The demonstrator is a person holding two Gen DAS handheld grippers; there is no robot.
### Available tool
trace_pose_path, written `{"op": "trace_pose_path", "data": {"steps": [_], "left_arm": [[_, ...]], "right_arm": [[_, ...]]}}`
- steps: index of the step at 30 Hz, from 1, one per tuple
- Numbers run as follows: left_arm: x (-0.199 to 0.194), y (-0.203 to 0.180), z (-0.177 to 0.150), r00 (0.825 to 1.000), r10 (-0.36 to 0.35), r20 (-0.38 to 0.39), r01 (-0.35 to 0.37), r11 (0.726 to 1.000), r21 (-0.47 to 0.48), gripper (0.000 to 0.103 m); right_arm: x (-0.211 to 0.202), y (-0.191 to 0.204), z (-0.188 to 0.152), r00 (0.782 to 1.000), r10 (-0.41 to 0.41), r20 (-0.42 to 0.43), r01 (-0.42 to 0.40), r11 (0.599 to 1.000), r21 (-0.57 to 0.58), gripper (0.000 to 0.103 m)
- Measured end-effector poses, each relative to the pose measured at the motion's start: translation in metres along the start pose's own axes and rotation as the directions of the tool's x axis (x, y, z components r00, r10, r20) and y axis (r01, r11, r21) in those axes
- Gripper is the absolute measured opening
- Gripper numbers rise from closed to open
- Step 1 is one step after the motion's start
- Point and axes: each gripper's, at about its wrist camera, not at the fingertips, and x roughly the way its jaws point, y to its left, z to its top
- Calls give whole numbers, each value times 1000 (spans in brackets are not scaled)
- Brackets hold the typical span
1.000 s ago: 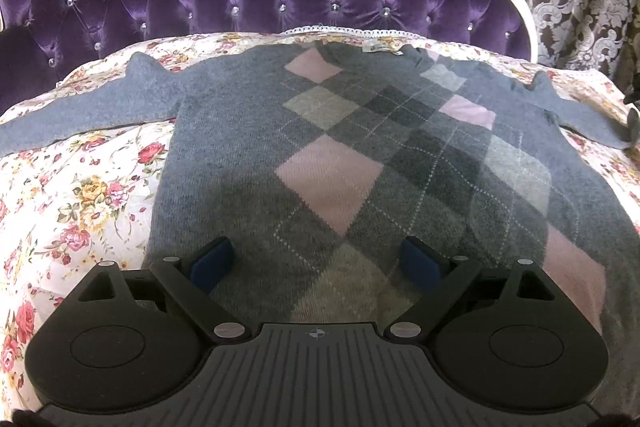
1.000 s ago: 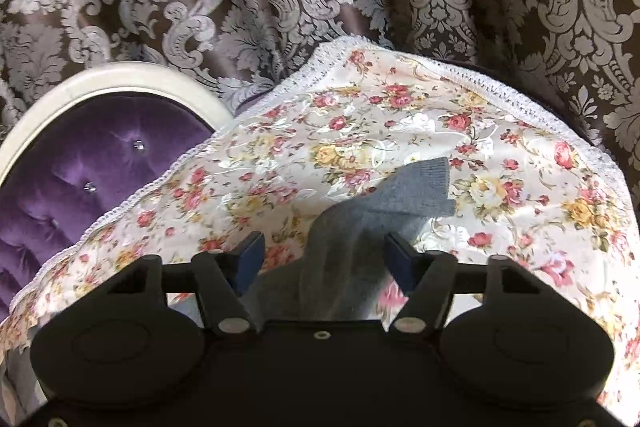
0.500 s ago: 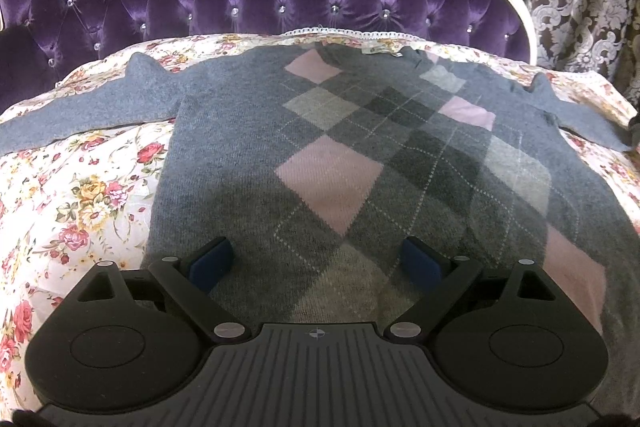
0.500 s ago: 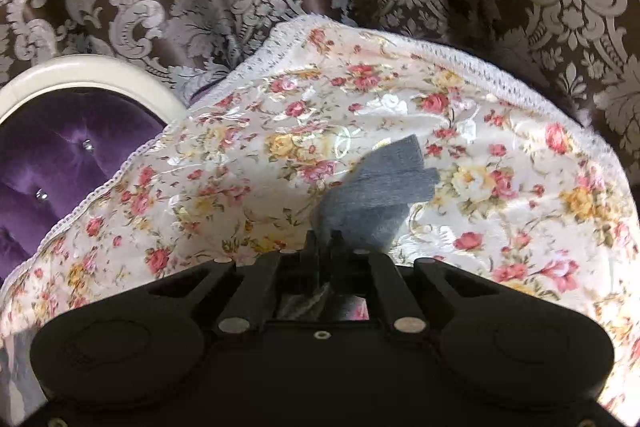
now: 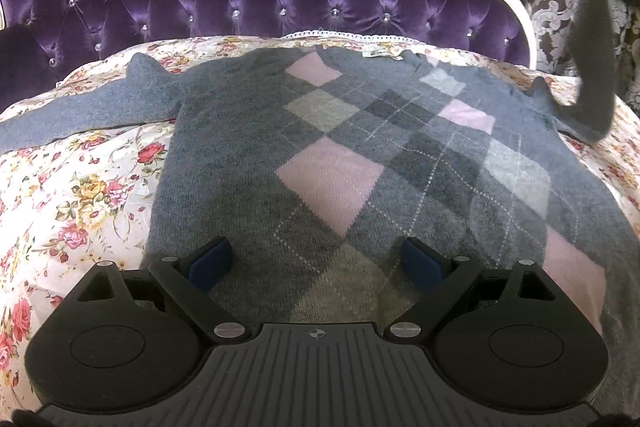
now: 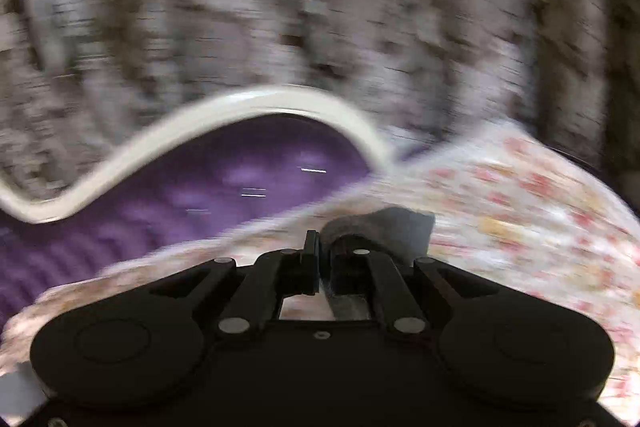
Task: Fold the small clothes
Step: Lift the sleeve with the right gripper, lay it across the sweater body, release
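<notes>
Floral bedspread point(image 5: 80, 195) before a purple tufted headboard point(image 5: 280, 7) and damask curtains carries the argyle sweater point(image 5: 360, 163), spread flat face up, its long axis running from the hem at 6 o'clock to the collar at 12 o'clock, sleeves out toward 9 and 3. A second ago my right gripper point(image 6: 326, 255) stood open astride the right sleeve point(image 5: 592, 67); now its jaws are clamped on that cuff and the sleeve rises at 2 o'clock, so I judge the first inward fold begun. My left gripper point(image 5: 316, 263) hovers unmoved over the hem, jaws wide, holding nothing.
</notes>
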Motion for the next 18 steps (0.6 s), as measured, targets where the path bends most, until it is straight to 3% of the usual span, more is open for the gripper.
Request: {"op": "trace_pose_path", "data": {"steps": [4,9,12,14,18], "left_arm": [[0,0,0,1000,-3,3,3,1000,-4,93],[-1,1,-1,1000,-6,7,6,1000,-10,93],[-1,1,-1,1000,-7,8,7,1000,-11,93],[-1,1,-1,1000,-7,8,7,1000,-12,93],[-1,1,-1,1000,-6,9,6,1000,-11,93]], "right_arm": [[5,91,-4,984,174,-31,-176,979,-104,11],[35,186,-42,938,318,-141,-340,922,-186,11],[63,231,-83,905,346,-246,-400,890,-220,11],[76,253,-112,895,330,-299,-412,869,-274,11],[98,276,-165,849,321,-419,-466,828,-311,12]]}}
